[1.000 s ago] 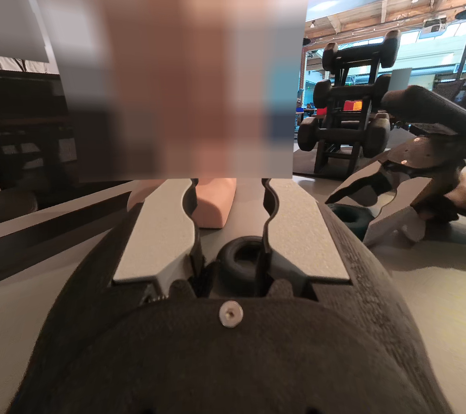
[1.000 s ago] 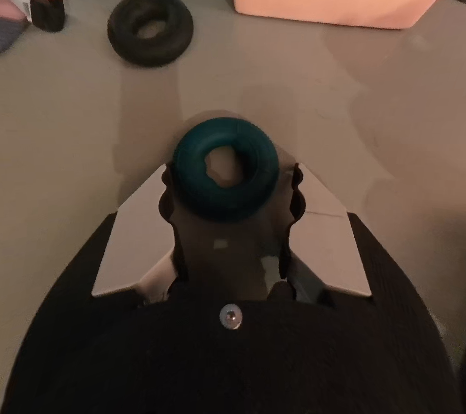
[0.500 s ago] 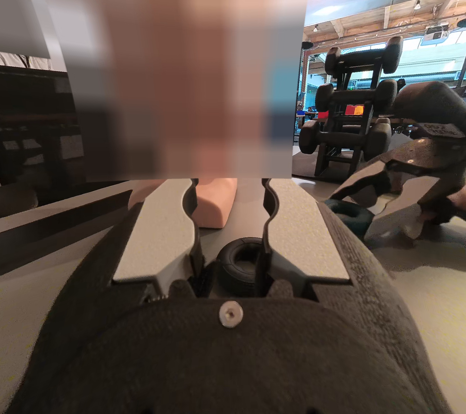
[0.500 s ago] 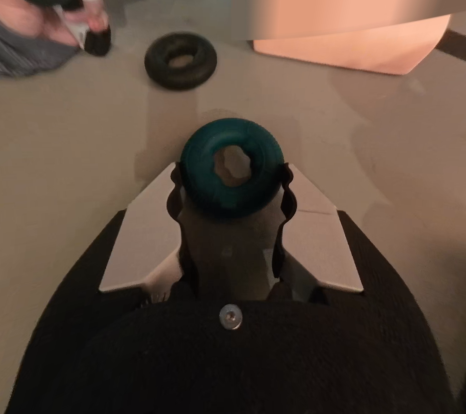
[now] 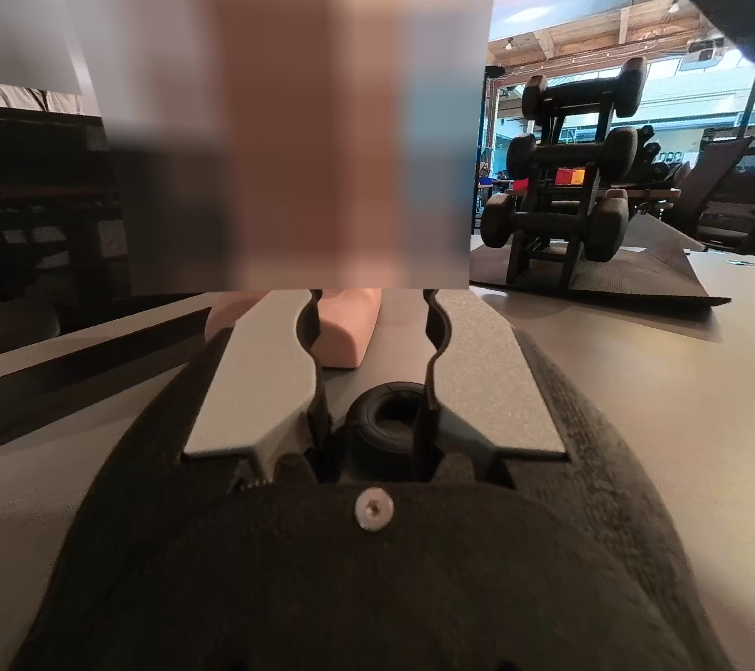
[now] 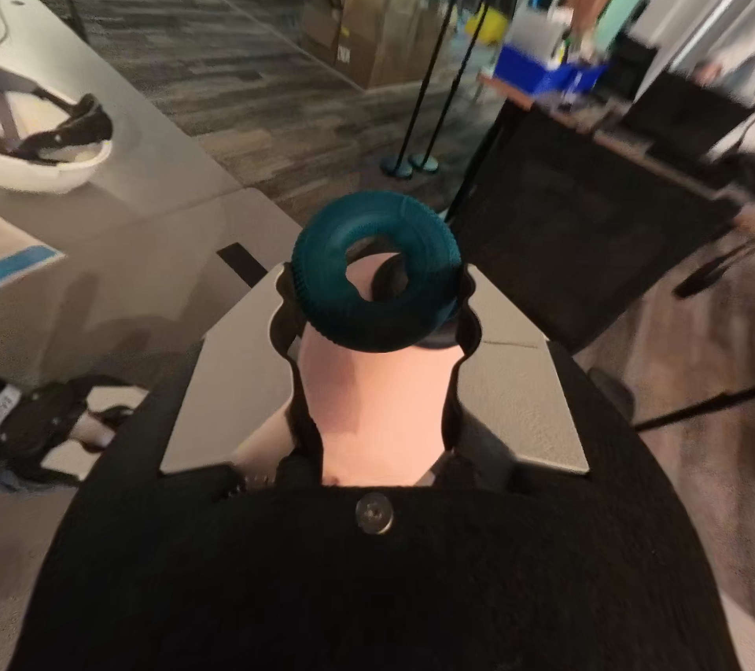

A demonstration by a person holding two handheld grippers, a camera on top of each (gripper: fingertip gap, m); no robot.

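My right gripper (image 6: 376, 279) is shut on a dark teal rubber ring (image 6: 376, 271), gripped at its sides and held in the air over a pink rounded form (image 6: 376, 406). My left gripper (image 5: 369, 298) is open and sits low on the grey table (image 5: 613, 385). A black rubber ring (image 5: 384, 422) lies flat on the table between the bases of its fingers, untouched as far as I can tell. The pink form's base (image 5: 347, 328) stands just ahead of the left fingertips; its upper part is under a blur patch. The left gripper also shows in the right wrist view (image 6: 53, 426), held by a hand.
A black rack of dumbbells (image 5: 572, 181) stands on a dark mat (image 5: 613, 283) at the right rear of the table. A white helmet-like shell (image 6: 53, 157) lies on the table to the left. Two black stanchions (image 6: 408, 161) and cardboard boxes (image 6: 367, 18) stand on the floor beyond.
The right gripper closed on the teal ring, lifted it off the table and swung up over the pink form, leaving the left view's right side. The left gripper stayed put.
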